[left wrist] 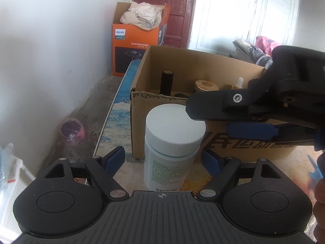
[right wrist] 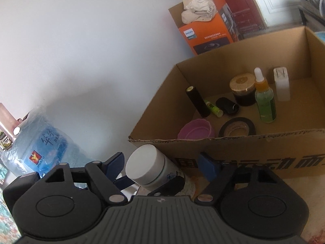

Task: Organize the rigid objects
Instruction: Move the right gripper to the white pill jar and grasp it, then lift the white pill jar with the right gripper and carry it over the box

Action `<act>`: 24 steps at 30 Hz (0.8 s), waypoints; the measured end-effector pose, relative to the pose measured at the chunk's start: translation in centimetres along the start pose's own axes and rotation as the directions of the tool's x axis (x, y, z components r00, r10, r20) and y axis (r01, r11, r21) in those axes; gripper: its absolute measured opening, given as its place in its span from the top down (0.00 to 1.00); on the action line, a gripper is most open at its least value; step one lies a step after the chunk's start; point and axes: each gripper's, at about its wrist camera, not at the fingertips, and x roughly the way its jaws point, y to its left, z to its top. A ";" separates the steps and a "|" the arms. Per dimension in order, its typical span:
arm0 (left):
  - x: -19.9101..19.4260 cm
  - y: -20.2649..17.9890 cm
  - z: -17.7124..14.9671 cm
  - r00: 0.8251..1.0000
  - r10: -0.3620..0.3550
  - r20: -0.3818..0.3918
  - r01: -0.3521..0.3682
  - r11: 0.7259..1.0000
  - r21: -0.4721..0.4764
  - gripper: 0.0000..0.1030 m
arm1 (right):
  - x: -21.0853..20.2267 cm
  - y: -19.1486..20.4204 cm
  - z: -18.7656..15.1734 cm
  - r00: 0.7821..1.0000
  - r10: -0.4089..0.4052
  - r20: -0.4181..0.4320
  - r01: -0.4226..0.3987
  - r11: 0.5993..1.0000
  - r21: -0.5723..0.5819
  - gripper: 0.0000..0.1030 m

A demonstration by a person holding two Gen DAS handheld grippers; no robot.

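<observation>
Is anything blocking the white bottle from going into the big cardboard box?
Only the box's near wall. The white-capped bottle stands outside, right against it, so it must be lifted over the rim. Inside, bare floor shows at the right.

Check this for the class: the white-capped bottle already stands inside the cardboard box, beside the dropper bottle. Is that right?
Not quite. The white-capped bottle stands outside the cardboard box, on the surface in front of its near wall; the right wrist view shows it. The dropper bottle is inside.
</observation>
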 end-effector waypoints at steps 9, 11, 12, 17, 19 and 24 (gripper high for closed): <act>0.2 -0.1 0.1 1.000 -0.015 -0.003 0.015 1.000 -0.005 0.36 | 1.2 -0.9 0.1 0.999 0.043 -0.032 -0.041 0.997 0.064 0.38; 0.2 0.0 0.1 1.000 -0.029 0.001 0.029 1.000 -0.007 0.43 | 1.4 -1.0 0.1 0.998 0.050 -0.038 -0.047 0.996 0.074 0.41; 0.1 0.0 0.0 0.999 -0.033 0.003 0.033 0.999 -0.007 0.45 | 1.5 -1.1 0.0 0.998 0.051 -0.041 -0.048 0.996 0.077 0.44; -0.1 -0.4 -0.1 0.999 -0.040 0.007 0.040 0.999 0.001 0.46 | 1.4 -1.3 0.1 0.997 0.070 -0.040 -0.066 0.993 0.093 0.53; -0.1 -0.7 0.0 0.999 -0.050 0.005 0.050 0.999 0.002 0.46 | 1.1 -1.4 0.1 0.997 0.071 -0.037 -0.067 0.993 0.098 0.53; -0.3 -2.0 -0.1 0.998 -0.070 0.003 0.070 0.997 0.028 0.47 | 0.0 -2.1 -0.2 0.997 0.072 -0.028 -0.068 0.991 0.114 0.53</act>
